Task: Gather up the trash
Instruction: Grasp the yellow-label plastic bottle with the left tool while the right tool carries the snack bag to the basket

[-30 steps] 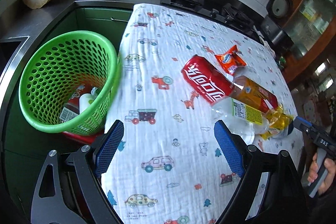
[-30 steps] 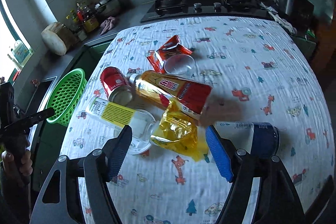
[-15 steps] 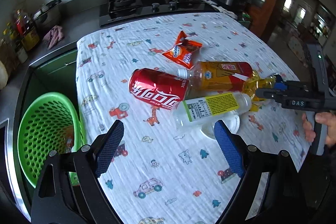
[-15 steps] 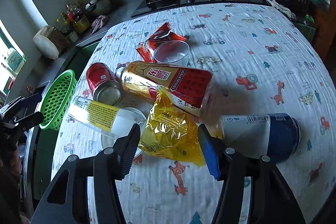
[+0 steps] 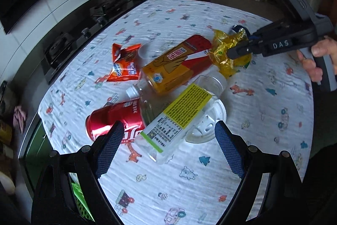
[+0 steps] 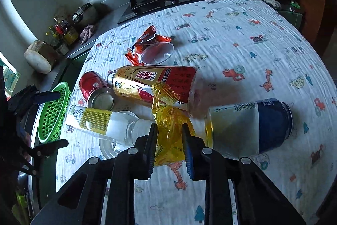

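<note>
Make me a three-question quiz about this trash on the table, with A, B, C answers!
1. Where does the crinkly yellow plastic wrapper sit?
A. in the basket
B. between the right hand-held gripper fingers
C. on the stove

2. What colour is the round perforated plastic basket?
A. green
B. blue
C. pink

3. How is the left hand-held gripper?
A. shut on the can
B. holding a cup
C. open, holding nothing

Answers:
1 B, both fingers press the wrapper's sides.
2 A, bright green in the right wrist view.
3 C, its blue pads stand wide apart, with the red crushed soda can and the clear plastic bottle with a yellow label lying loose beyond them.
</note>
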The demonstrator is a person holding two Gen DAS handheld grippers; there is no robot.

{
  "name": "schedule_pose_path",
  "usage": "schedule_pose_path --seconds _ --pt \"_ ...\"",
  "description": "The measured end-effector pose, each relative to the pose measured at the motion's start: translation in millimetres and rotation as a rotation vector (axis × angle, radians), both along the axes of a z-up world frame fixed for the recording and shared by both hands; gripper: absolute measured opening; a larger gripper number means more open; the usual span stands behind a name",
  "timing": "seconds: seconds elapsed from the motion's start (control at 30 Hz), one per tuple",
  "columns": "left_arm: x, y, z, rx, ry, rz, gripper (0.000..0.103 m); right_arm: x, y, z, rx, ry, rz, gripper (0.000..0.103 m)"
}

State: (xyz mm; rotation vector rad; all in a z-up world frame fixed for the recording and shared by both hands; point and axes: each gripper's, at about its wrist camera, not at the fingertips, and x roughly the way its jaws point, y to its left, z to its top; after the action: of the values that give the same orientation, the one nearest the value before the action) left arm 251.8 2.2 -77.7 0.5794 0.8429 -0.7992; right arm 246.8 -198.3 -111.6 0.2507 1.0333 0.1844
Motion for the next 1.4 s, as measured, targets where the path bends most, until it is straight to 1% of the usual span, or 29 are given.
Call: schedule_pose_path --seconds 0.1,0.23,0.43,0.53,0.57,0.6,0.63,0.73,0.77,0.87,1.07,1.23,1.4 --pt "4 -14 -7 0.036 -0.01 -0.078 0.087 -7 -5 6 0.019 -0.003 -0.024 0.018" --pt "8 -31 -16 0.075 -0.017 -0.168 0.085 -16 -9 14 0.038 -0.012 -0.054 0.017" --pt "13 -47 -28 0.1 0.008 -0.245 0.084 -26 -14 25 0.045 -0.031 -0.082 0.017" --pt "9 -52 -36 0.119 0.01 -0.27 0.075 -30 -18 29 0.049 -0.038 -0.092 0.017" --pt "8 -53 -38 0.126 0.006 -0.273 0.067 -31 -19 29 0.049 -0.039 -0.096 0.017" --pt "7 -53 -40 0.131 0.01 -0.278 0.063 -32 -21 29 0.05 -0.039 -0.098 0.017" --pt "6 -54 -42 0.138 0.005 -0.277 0.061 -32 -22 29 0.05 -0.038 -0.101 0.017" --pt "4 -52 -42 0.127 -0.01 -0.281 0.058 -35 -23 30 0.051 -0.037 -0.104 0.017" --pt "3 -51 -42 0.126 -0.023 -0.273 0.056 -35 -24 30 0.051 -0.038 -0.104 0.017" --pt "3 -47 -36 0.079 -0.005 -0.245 0.05 -36 -25 30 0.061 -0.039 -0.101 0.017" --pt "-3 -28 -17 -0.02 -0.001 -0.139 0.046 -35 -20 38 0.08 -0.046 -0.064 0.017" --pt "-16 4 8 -0.118 -0.015 -0.033 0.045 -28 -4 54 0.08 -0.073 0.01 0.017" --pt "-24 47 34 -0.207 -0.049 0.1 0.044 -15 25 71 0.086 -0.102 0.11 0.017"
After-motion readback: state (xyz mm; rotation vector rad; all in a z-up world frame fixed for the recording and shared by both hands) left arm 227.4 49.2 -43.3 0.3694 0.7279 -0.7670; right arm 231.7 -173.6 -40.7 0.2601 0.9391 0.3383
